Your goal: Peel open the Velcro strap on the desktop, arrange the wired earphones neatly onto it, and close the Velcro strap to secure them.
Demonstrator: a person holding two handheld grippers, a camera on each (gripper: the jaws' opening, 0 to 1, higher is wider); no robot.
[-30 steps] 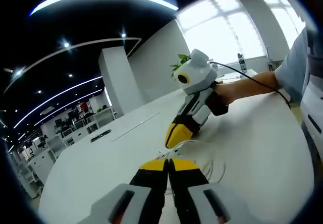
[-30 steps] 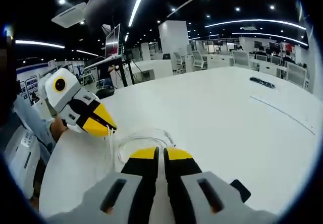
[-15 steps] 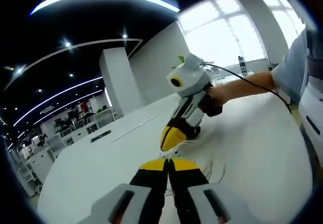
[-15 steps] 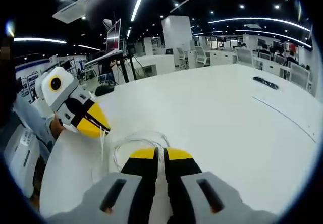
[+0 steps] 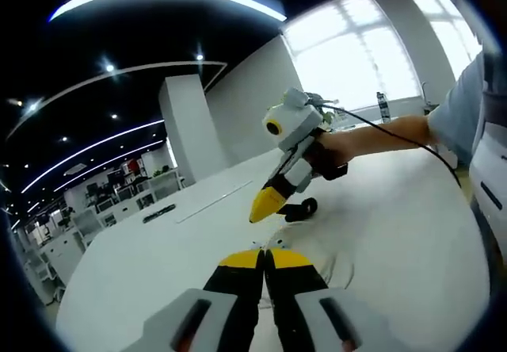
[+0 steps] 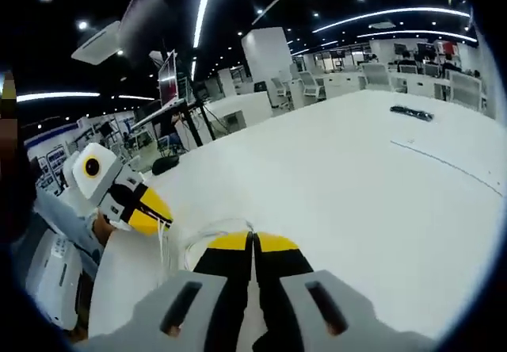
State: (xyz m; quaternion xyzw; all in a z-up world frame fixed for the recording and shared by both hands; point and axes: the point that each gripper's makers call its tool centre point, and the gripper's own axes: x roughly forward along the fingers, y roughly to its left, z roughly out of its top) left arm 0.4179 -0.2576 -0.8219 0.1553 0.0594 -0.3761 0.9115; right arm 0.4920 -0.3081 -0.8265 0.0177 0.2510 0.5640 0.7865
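In the left gripper view my left gripper (image 5: pixel 264 258) sat low over the white counter (image 5: pixel 412 225), its yellow-tipped fingers (image 5: pixel 239 259) pressed together with a thin white cord coming out from between them, so they were pinching the wired earphones (image 5: pixel 331 263). The cable lay in loose pale loops on the counter just to the right of those tips. My right gripper (image 5: pixel 264 203) came in from the right side of that view, raised above the counter and tilted tip-down, and a small black piece, which I took for the Velcro strap (image 5: pixel 301 208), lay on the counter just beside its yellow tip.

In the right gripper view my right gripper (image 6: pixel 253 243) also had its fingers (image 6: pixel 230 242) closed tight; I could not tell whether anything was caught between them. The earphone cable (image 6: pixel 207 231) curved in white loops on the counter (image 6: pixel 380 185) just past those tips. My left gripper (image 6: pixel 148 212) showed at the left, its yellow tip with white cord hanging straight down from it toward the counter.
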